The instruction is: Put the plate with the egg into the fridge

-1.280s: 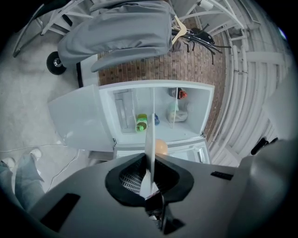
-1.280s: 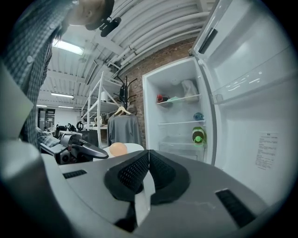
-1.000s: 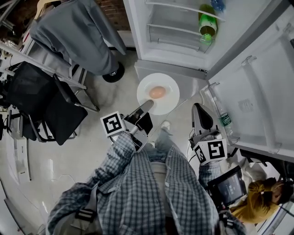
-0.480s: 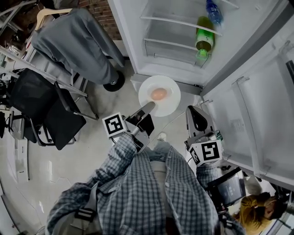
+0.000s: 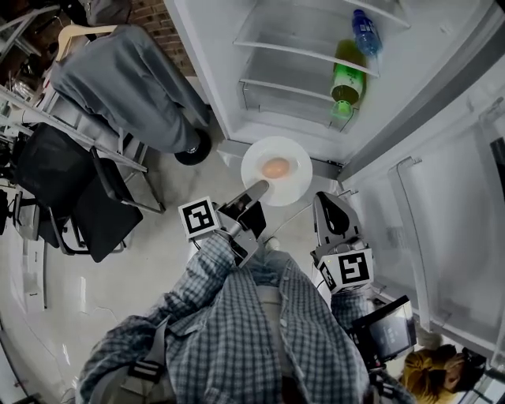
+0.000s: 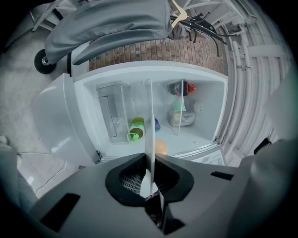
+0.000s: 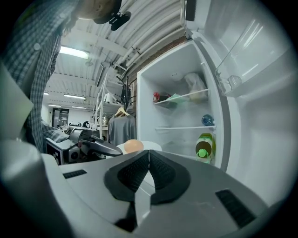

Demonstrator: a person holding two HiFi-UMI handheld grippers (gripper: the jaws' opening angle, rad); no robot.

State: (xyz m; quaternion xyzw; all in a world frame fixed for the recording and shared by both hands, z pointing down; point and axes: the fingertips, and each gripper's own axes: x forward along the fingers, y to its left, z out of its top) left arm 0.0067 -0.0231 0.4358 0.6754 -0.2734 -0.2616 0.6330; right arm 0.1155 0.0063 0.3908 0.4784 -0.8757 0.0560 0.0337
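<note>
A white plate (image 5: 293,183) carrying a brown egg (image 5: 275,167) hangs in the air just in front of the open fridge (image 5: 260,110), level with its bottom edge. My left gripper (image 5: 257,189) is shut on the plate's near rim. In the left gripper view the plate (image 6: 150,135) shows edge-on between the jaws of the left gripper (image 6: 150,160), with the egg (image 6: 161,147) behind it. My right gripper (image 5: 324,202) is shut on nothing, to the right of the plate. In the right gripper view the right gripper (image 7: 149,155) points at the fridge, with the egg (image 7: 133,145) to its left.
A green bottle (image 5: 345,79) and a blue bottle (image 5: 364,22) sit on the fridge shelves. The fridge door (image 5: 442,197) stands open at the right. A grey jacket (image 5: 126,71) and black chairs (image 5: 71,189) are at the left. A person (image 5: 430,375) crouches at the bottom right.
Both grippers and the plate have come closer to the fridge, whose shelves now fill more of the head view. The left gripper's hold on the plate is unchanged.
</note>
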